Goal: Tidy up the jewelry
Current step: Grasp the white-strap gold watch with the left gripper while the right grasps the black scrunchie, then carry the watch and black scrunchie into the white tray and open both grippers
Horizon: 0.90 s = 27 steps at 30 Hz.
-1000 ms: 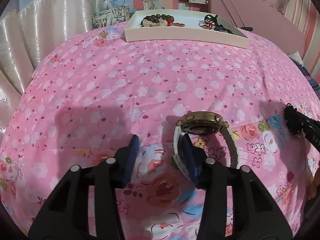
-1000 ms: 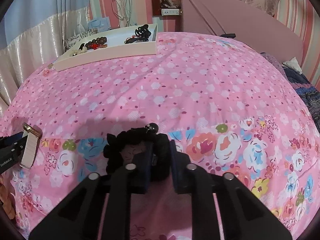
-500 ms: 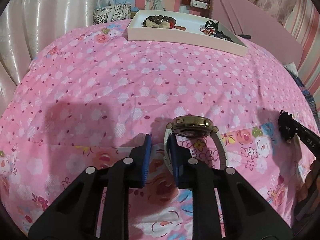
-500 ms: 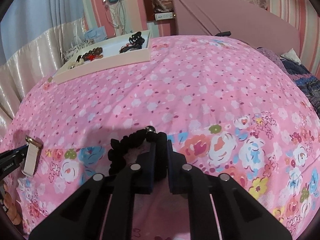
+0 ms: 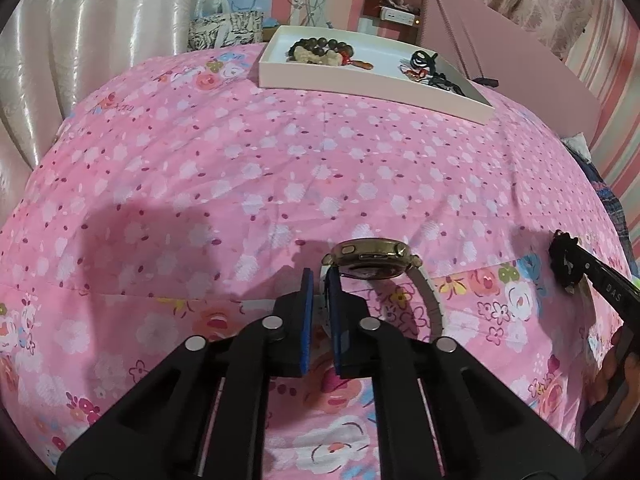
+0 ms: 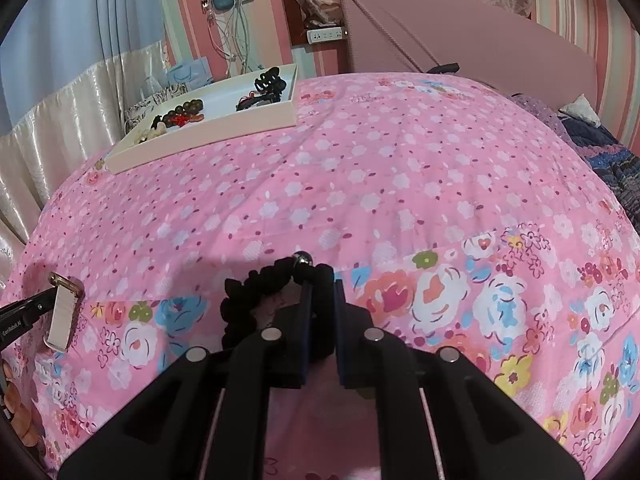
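The tongs' pads (image 5: 308, 312) hide the watch (image 5: 374, 258) strap.

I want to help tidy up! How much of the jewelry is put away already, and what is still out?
Done: a bead bracelet and some dark pieces already lie in the white tray. In hand: the left tool has just closed on the strap of the gold watch, and the right tool is shut on a black scrunchie. Left: carrying both across the pink bedspread to the tray.
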Motion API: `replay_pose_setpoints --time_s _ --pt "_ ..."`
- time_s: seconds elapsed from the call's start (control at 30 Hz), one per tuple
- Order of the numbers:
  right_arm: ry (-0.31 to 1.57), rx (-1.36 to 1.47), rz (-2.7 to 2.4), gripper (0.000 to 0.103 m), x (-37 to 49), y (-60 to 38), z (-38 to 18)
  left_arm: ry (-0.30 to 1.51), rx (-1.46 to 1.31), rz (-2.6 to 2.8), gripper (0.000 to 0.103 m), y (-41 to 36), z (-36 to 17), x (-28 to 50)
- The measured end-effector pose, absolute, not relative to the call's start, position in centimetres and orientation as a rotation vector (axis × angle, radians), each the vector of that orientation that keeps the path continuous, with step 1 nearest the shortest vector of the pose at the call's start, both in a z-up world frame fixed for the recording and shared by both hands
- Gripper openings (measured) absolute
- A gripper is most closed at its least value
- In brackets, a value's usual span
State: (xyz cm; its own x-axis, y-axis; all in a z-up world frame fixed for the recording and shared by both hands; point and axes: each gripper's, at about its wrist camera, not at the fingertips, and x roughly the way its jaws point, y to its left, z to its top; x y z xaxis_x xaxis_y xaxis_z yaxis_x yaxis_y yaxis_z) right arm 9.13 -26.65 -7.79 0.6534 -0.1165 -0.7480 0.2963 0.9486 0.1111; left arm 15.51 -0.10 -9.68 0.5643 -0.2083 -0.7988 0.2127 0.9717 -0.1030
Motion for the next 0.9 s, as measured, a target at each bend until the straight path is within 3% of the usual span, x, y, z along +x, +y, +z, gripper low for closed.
replay_pose_setpoints --time_s 0.9 --pt "0.838 0.272 -0.202 0.010 11.3 -27.8 -5.5 0.894 0.024 -0.318 0.000 -1.1 -6.7 15.9"
